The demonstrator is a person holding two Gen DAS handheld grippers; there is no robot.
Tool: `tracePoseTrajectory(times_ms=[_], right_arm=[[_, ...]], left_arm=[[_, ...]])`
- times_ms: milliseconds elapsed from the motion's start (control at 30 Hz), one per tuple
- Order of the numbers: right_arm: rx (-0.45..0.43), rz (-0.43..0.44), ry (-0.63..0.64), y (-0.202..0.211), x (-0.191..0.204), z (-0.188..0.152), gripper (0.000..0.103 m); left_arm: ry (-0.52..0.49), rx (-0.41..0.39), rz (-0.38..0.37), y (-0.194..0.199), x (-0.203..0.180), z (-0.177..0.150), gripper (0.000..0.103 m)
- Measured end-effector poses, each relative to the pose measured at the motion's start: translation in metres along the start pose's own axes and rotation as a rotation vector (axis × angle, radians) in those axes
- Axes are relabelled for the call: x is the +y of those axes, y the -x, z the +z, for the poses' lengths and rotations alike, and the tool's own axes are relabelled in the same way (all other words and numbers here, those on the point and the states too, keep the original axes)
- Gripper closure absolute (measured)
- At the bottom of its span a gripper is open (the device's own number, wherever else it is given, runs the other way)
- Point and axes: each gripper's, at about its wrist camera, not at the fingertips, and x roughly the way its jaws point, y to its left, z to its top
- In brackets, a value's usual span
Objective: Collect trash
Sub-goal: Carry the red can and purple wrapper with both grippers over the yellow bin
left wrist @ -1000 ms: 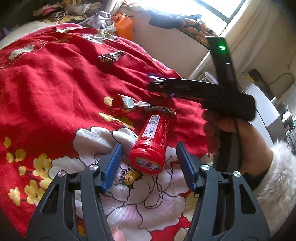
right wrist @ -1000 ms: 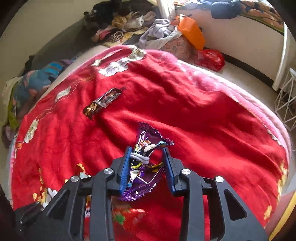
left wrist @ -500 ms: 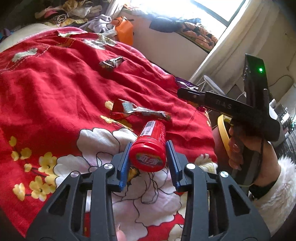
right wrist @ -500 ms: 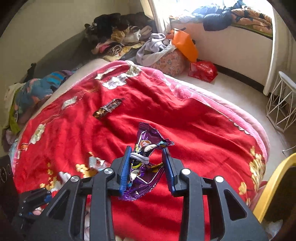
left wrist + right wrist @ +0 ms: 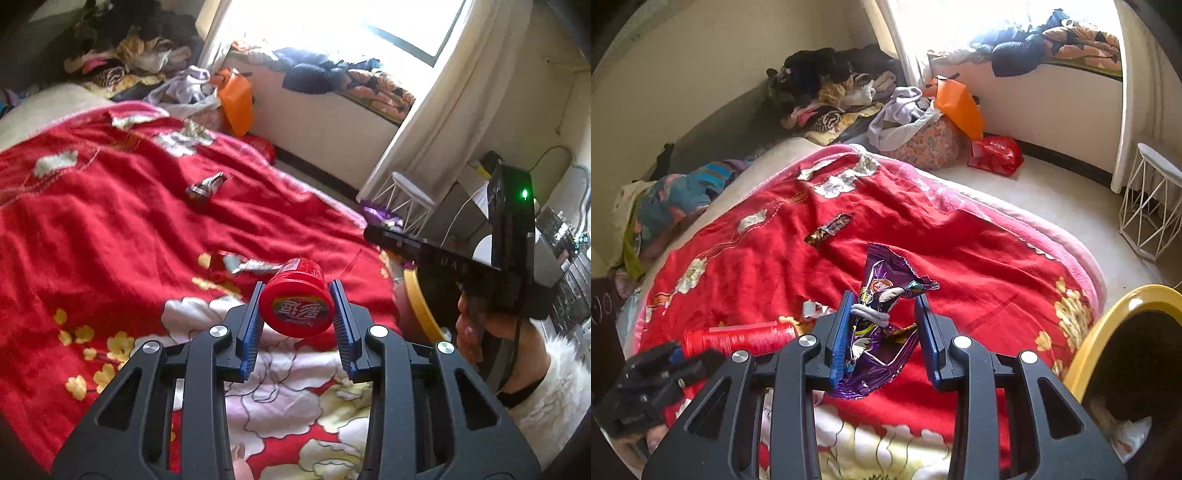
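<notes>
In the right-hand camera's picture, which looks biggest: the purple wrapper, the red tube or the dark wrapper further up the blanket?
1. Purple wrapper, though it is nearest the camera.
2. Red tube.
3. Dark wrapper, farther off, so true size is unsure.

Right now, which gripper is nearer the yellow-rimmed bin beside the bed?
Right. The right gripper, shut on the purple wrapper, is right beside the yellow-rimmed bin. The left gripper, shut on the red bottle, is further back over the blanket.
</notes>
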Motion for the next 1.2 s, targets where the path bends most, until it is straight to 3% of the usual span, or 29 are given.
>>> tracePoseTrajectory(times_ms=[567, 1200], right_arm=[[-0.075, -0.034, -0.094, 0.067, -0.044, -0.020, 0.071], [-0.147, -0.123, -0.215, 0.125, -0.111, -0.041, 0.071]], left_arm=[[-0.109, -0.027, -0.026, 0.002, -0.058, 0.009, 0.075], [-0.205, -0.017, -0.084, -0.020, -0.126, 0.013, 0.075]])
